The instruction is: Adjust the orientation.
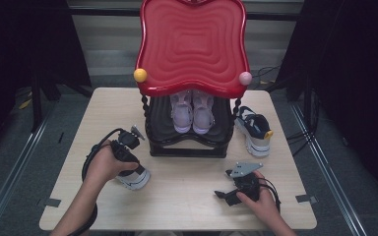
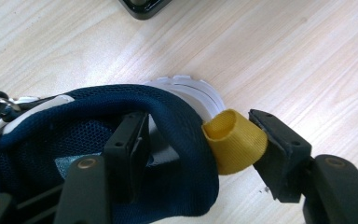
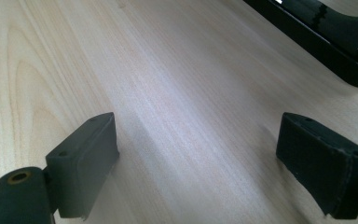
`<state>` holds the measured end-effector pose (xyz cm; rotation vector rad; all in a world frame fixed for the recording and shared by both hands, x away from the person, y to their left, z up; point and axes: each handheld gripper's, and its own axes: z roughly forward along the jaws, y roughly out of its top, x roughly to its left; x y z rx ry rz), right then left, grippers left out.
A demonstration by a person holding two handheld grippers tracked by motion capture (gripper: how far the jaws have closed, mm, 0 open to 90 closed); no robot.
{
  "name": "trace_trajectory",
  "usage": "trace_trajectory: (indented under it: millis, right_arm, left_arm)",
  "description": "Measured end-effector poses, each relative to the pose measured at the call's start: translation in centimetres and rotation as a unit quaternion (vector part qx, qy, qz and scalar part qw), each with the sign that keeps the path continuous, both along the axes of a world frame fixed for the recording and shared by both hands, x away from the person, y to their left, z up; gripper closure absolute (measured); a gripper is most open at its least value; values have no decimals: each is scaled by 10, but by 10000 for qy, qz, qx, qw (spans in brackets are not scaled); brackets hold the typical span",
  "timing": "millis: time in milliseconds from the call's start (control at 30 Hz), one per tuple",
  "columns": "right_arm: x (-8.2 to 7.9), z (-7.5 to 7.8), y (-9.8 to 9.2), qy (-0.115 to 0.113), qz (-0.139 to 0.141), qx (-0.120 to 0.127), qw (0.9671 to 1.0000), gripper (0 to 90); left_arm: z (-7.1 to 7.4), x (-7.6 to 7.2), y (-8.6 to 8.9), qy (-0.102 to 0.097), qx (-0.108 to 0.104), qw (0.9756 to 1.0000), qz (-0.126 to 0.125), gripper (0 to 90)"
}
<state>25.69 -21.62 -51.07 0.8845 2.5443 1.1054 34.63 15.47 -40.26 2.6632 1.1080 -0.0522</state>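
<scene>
Straddling the navy shoe's (image 2: 98,154) heel collar, the left hand-held gripper (image 2: 196,154), half open, grasping nothing

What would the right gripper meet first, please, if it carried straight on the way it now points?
Probably the black base of the shoe rack: the right gripper stands open over bare table, and that base crosses its view ahead. Depth is uncertain.

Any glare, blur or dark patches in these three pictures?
High view: soft overall, dark surroundings, sheen on the glossy red plastic rack top. Left gripper view: navy mesh sneaker sharp, pale wooden table washed by glare. Right gripper view: glare streak on the table.
</scene>
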Motion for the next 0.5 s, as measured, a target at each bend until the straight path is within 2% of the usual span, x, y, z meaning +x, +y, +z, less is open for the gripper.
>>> trace_trajectory:
  millis: [133,200,267,333,433,500]
  right_arm:
    - [0,0,0,3,-1,1,10000,117]
    - [0,0,0,2,-1,0,10000,118]
    - [0,0,0,1,0,-1,10000,117]
    - [0,0,0,0,-6,1,10000,118]
    - [0,0,0,2,-1,0,10000,118]
    - [0,0,0,3,-1,0,10000,118]
  left_arm:
    - [0,0,-1,-39,48,10000,76,411]
    - [0,0,0,-96,139,9998,43,506]
    - [1,1,2,-89,82,9999,63,588]
    - [1,0,3,-98,98,9999,-15,618]
    - [3,-2,2,-260,237,9992,-174,653]
    - [4,-3,2,-344,245,9989,-224,688]
